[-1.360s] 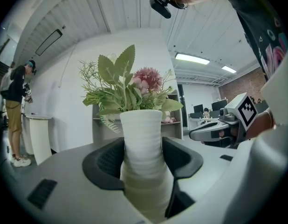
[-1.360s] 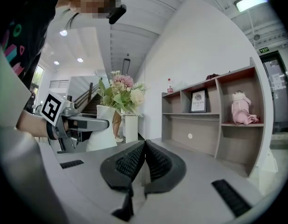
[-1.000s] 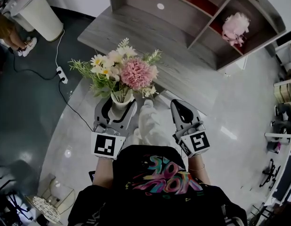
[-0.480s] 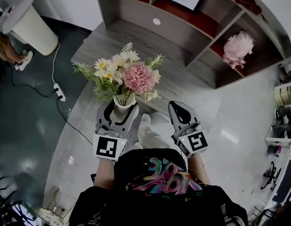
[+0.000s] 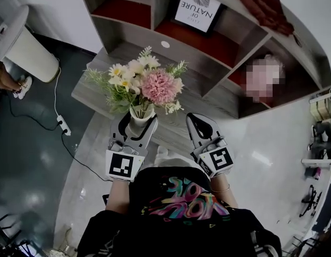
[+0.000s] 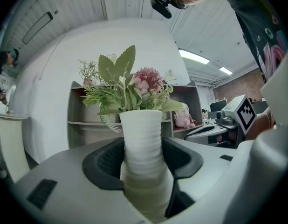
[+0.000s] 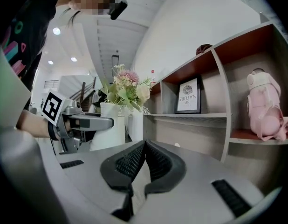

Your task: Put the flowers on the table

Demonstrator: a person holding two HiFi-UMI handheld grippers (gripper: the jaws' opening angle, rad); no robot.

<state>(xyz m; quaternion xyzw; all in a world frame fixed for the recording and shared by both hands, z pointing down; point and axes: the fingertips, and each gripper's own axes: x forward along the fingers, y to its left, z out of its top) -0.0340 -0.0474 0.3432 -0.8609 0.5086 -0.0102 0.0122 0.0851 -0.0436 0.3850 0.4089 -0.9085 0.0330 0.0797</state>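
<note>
Grey table (image 5: 208,90) bears 1 white disc (image 5: 165,44), perhaps.

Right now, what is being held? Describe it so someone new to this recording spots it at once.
Find the grey shelf unit with the table before it. At the table's near edge, the left tongs are shut on a white ribbed vase. Its pink bloom, white daisies and greenery mark it out; the right tongs alongside are shut and empty.
</note>
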